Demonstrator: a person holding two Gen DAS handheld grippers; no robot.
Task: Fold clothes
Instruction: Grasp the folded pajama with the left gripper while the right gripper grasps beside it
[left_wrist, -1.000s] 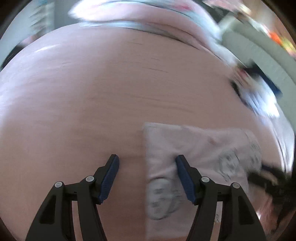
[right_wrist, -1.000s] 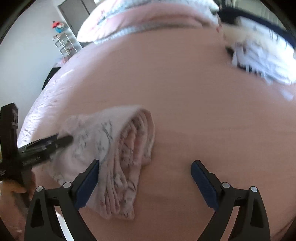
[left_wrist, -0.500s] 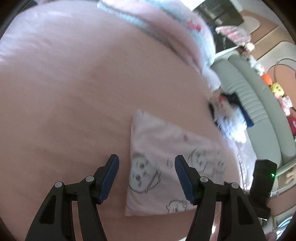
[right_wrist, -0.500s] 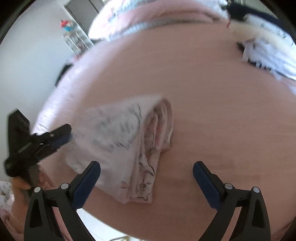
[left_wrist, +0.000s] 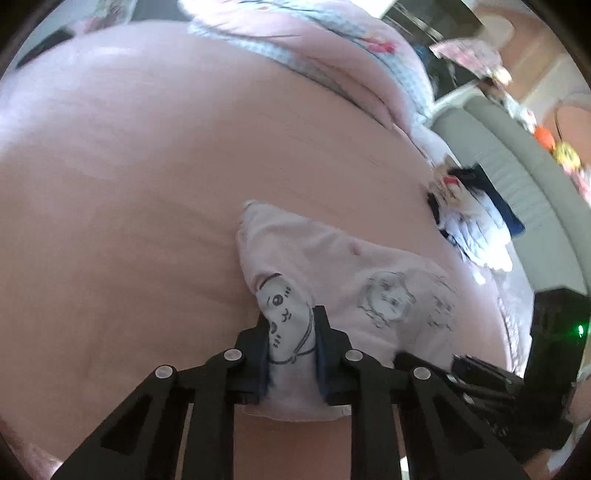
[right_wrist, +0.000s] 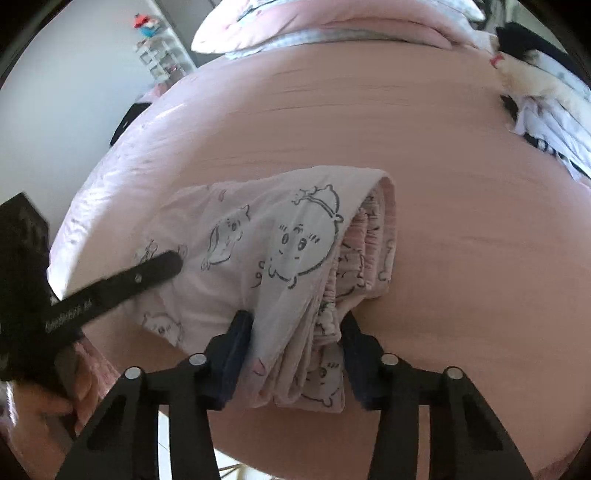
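Both tools look alike: the left gripper (left_wrist: 290, 341) and right gripper (right_wrist: 297, 354) have black skeletal arms with triangular cut-outs, silver round screws and blue finger pads (right_wrist: 236, 341) (one arm carries small white lettering, unreadable).

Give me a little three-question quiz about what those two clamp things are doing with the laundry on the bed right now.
1. True or false: the left gripper has its fingers closed on a bunched corner of the folded garment.
2. What is the right gripper pinching? A) the pink bedsheet B) the layered edge of the folded garment C) the unfolded clothes pile
3. Fill in: the folded garment is pale pink, printed with cartoon ____.

Key: 1 true; 2 B; 3 animals.
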